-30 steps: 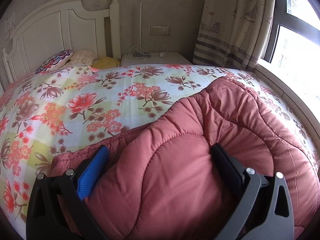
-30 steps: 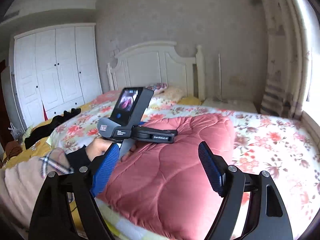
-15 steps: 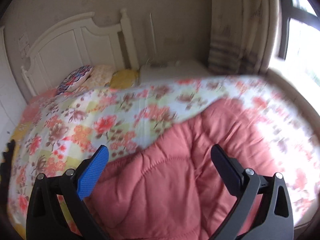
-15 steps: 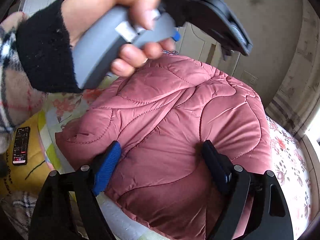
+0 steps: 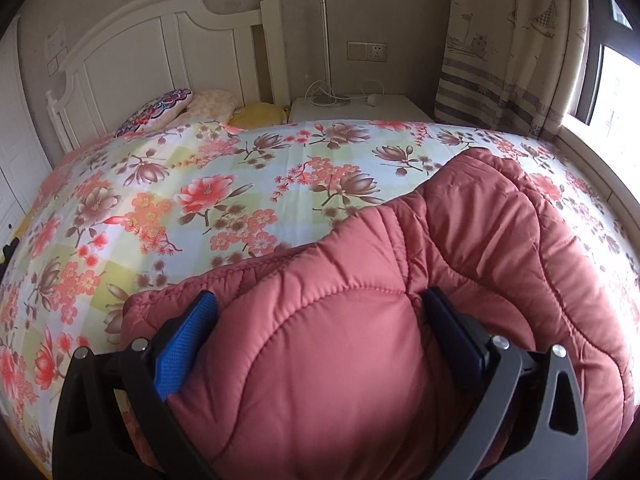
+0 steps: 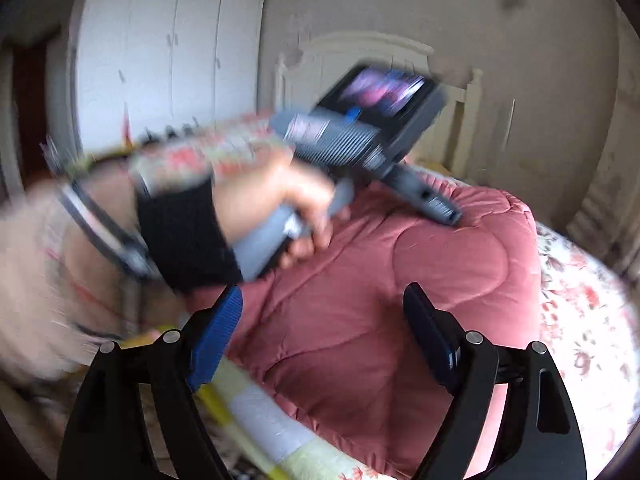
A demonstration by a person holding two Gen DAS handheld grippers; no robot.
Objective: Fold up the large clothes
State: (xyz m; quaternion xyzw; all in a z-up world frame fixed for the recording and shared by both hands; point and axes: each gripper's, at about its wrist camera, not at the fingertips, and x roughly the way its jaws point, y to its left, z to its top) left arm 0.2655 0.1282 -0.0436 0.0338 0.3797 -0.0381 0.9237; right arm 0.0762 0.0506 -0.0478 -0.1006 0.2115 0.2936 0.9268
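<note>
A large quilted pink coat [image 5: 420,288] lies bunched and folded on the floral bedspread [image 5: 208,200]. My left gripper [image 5: 320,316] is open, its jaws wide apart and pressed down on either side of a padded bulge of the coat. In the right wrist view the coat [image 6: 400,292] fills the middle. My right gripper [image 6: 322,312] is open and empty above the coat's near edge. The body of the left gripper and the hand [image 6: 288,200] that holds it show over the coat's far part, blurred.
A white headboard [image 5: 168,48] and pillows [image 5: 160,110] stand at the far end of the bed. A white nightstand [image 5: 360,106] and a curtain [image 5: 512,48] are at the back right. A white wardrobe [image 6: 168,60] stands at the left.
My left gripper lifted off the coat and has come back down onto it, still open. My right gripper has pulled back and up from the coat, and its view is now blurred.
</note>
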